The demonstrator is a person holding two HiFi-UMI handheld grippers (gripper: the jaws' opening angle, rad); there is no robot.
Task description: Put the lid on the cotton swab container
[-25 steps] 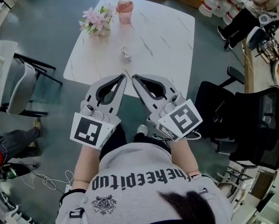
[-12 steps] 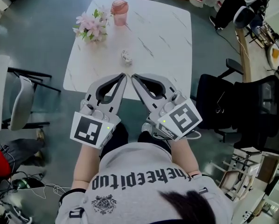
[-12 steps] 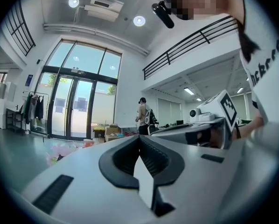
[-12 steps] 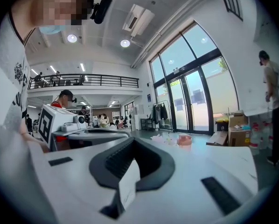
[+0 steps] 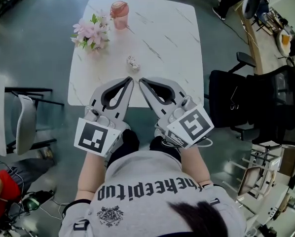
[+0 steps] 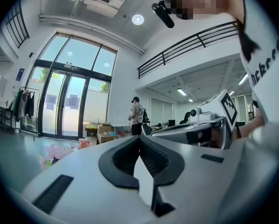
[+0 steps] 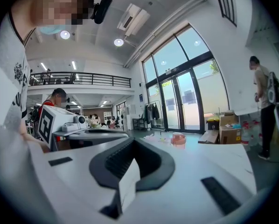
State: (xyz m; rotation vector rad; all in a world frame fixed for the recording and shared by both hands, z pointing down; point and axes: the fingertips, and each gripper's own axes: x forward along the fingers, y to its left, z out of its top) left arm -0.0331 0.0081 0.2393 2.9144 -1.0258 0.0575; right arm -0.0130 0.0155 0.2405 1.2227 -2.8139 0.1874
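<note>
Here, the left gripper point(image 5: 131, 79) and right gripper point(image 5: 140, 80) are both clenched, empty, at the table point(image 5: 173, 38) edge.

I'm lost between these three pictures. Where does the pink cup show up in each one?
Head view: pink cup near the top, at the white table's far edge.
Left gripper view: pink cup, small, at lower left.
Right gripper view: pink cup, just right of centre.
Shared landmark: pink flowers, left of the cup in the head and left gripper views; unclear in the right.
</note>
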